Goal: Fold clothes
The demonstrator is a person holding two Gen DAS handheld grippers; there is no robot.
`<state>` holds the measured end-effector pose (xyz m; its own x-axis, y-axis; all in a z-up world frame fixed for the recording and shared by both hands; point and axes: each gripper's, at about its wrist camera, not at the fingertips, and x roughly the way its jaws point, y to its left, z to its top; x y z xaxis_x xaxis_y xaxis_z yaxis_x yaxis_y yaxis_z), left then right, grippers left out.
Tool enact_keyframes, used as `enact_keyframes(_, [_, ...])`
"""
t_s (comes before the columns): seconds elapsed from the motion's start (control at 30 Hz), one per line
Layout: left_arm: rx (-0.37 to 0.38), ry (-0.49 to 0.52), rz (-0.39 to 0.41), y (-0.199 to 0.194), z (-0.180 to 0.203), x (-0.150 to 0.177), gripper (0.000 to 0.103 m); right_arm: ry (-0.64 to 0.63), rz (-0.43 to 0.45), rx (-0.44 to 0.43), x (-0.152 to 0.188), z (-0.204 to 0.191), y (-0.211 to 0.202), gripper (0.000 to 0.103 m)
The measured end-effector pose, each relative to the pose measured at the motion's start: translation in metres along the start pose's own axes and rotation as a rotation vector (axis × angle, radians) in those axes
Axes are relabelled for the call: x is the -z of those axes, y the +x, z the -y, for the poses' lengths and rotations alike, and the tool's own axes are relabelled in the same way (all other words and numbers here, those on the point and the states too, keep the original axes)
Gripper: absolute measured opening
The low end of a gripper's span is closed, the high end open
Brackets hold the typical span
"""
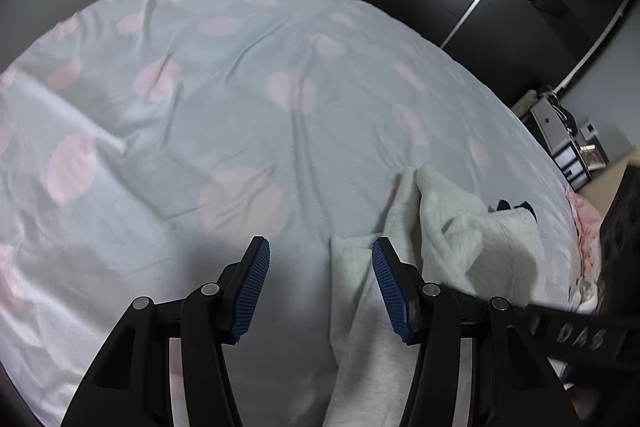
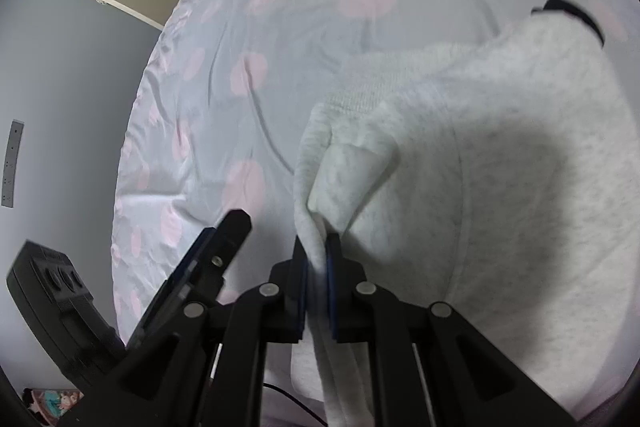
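Pinched between the right gripper's (image 2: pixel 316 279) closed jaws, a fold of the grey sweatshirt (image 2: pixel 480 155) on the bedsheet (image 2: pixel 224 27) ahead could slip out and bunch, as the left gripper (image 1: pixel 320 287) gapes empty beside it.

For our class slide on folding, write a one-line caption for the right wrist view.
Right gripper pinches a fold of the grey sweatshirt over the spotted bedsheet.

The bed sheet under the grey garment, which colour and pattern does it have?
The bed sheet is pale grey-blue with large pink dots, clearest in the left wrist view.
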<state>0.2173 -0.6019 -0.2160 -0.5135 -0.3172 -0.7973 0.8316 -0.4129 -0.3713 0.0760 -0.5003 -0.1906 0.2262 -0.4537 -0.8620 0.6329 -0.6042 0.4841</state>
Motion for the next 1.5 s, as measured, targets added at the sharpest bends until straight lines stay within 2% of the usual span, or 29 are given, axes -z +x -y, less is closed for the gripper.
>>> enact_keyframes(0.17, [-0.009,-0.029,-0.001,0.000,-0.007,0.001,0.055,0.016,-0.012,-0.038,-0.001,0.011,0.015,0.008])
enact_keyframes(0.27, [-0.008,-0.048,-0.013,0.001,-0.012,0.003,0.055,0.044,-0.026,-0.065,-0.003,0.016,0.015,0.013])
enact_keyframes(0.4, [-0.020,-0.065,-0.004,-0.006,-0.017,0.005,0.055,0.012,-0.014,-0.095,0.001,0.005,-0.013,0.021])
enact_keyframes(0.53, [-0.022,-0.070,0.004,-0.018,-0.019,0.011,0.055,-0.055,0.022,-0.155,0.019,-0.002,-0.055,0.021])
enact_keyframes(0.63, [0.020,-0.059,0.025,-0.036,-0.014,0.015,0.055,-0.108,0.084,-0.177,0.038,0.005,-0.093,0.021])
enact_keyframes(0.67, [0.045,-0.055,0.032,-0.043,-0.011,0.017,0.055,-0.124,0.112,-0.168,0.045,0.011,-0.104,0.021])
enact_keyframes(0.83, [0.180,0.009,0.039,-0.071,0.014,0.030,0.055,-0.178,0.237,-0.001,0.086,0.065,-0.151,0.021])
enact_keyframes(0.9, [0.204,0.063,0.022,-0.075,0.029,0.041,0.061,-0.174,0.272,0.066,0.102,0.094,-0.160,0.021])
enact_keyframes(0.97, [0.194,0.116,-0.002,-0.076,0.042,0.051,0.065,-0.153,0.295,0.106,0.115,0.119,-0.166,0.021])
enact_keyframes(1.17, [0.183,0.206,-0.141,-0.068,0.065,0.081,0.065,-0.029,0.337,0.077,0.147,0.195,-0.174,0.021])
enact_keyframes(1.3, [0.130,0.219,-0.200,-0.064,0.067,0.096,0.065,-0.035,0.353,0.077,0.160,0.212,-0.170,0.021])
enact_keyframes(1.4, [0.172,0.249,-0.222,-0.068,0.073,0.105,0.065,-0.061,0.330,0.080,0.166,0.210,-0.161,0.021])
enact_keyframes(1.43, [0.136,0.264,-0.231,-0.065,0.076,0.108,0.064,-0.070,0.317,0.083,0.168,0.209,-0.156,0.021])
enact_keyframes(1.47, [0.101,0.278,-0.239,-0.063,0.078,0.110,0.055,-0.078,0.304,0.086,0.170,0.207,-0.152,0.023])
enact_keyframes(1.5, [0.067,0.290,-0.247,-0.060,0.079,0.112,0.039,-0.090,0.282,0.089,0.171,0.205,-0.145,0.028])
